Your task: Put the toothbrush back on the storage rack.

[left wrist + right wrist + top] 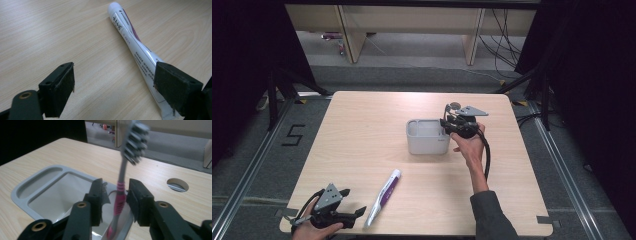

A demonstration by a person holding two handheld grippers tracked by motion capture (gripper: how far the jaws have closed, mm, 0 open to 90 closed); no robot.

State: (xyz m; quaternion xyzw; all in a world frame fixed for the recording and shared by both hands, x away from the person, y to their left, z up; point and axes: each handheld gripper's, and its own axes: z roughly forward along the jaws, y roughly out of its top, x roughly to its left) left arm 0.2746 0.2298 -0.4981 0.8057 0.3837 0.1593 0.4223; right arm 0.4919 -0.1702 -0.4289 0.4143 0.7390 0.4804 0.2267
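Right gripper view: right gripper (116, 200) jaws apart, pink-and-grey plastic toothbrush (119, 195) upright between them, over the grey plastic organizer's (25, 192) table-centre compartment; left gripper (113, 90) open.

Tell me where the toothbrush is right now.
In the right gripper view the toothbrush stands head-up in the grey holder, between the open jaws of the right gripper, which do not press it.

Toothbrush (120, 195) head motion-blurred, toothpaste tube (135, 47) end hidden behind jaws

Even overhead light, dark surrounds, soft shadows; blurred toothbrush (132, 142) head, glare streaks on tabletop (75, 37).
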